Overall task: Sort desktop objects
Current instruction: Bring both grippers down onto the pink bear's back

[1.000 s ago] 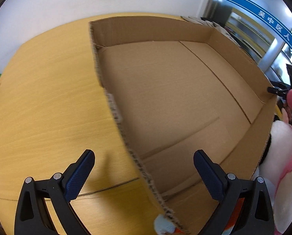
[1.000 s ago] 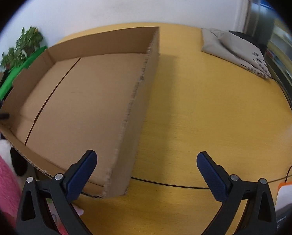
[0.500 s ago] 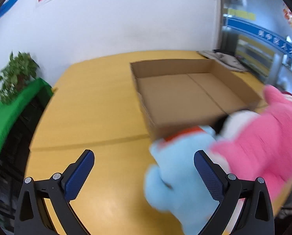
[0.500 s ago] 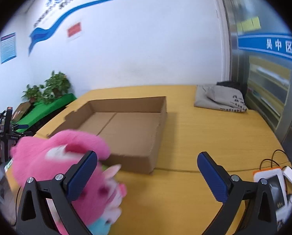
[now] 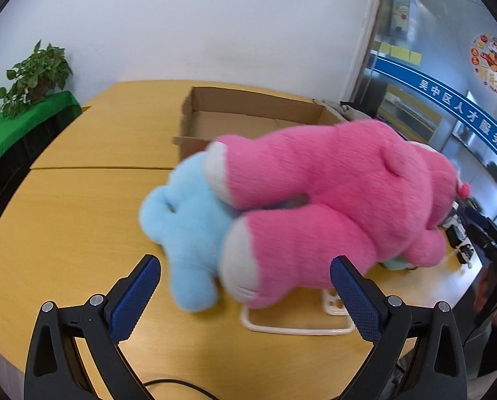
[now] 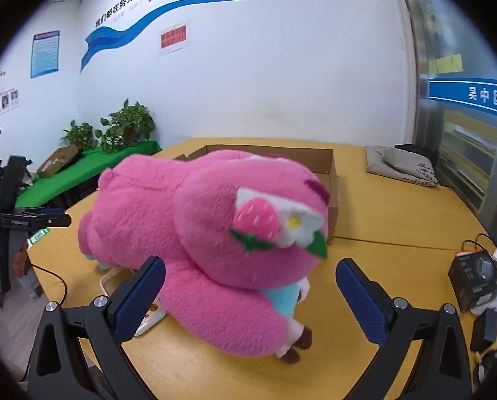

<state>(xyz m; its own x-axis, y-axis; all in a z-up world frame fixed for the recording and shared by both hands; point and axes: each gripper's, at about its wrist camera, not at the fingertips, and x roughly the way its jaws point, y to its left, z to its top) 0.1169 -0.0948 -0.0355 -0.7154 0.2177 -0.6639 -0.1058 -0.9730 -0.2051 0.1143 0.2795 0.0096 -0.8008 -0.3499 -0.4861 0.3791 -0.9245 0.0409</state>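
Two plush toys are lying piled together on the wooden table, in front of an open cardboard box. In the left wrist view, the pink plush toy is sprawling across the middle of the frame, its white-soled feet pointing toward 9 o'clock and its head toward 3 o'clock. It is lying partly on top of the light blue plush toy, which is sticking out at about 8 o'clock from the pink one. A white plastic frame is peeking out from under both toys at 6 o'clock. The box is sitting behind them at 12 o'clock, just beside or touching the pile; which, I cannot tell.

The left gripper is hovering with its jaws spread wide and gripping nothing, the toys' lower ends sitting just ahead of the blue pads.

In the right wrist view, the pink plush toy is filling the centre, its head with a strawberry and flower patch facing the camera. A sliver of the light blue plush toy is showing beneath its chin. The right gripper is likewise standing wide open and empty, framing the pink head. The cardboard box is sitting behind at 12 o'clock. A black box is resting at 3 o'clock on the table.
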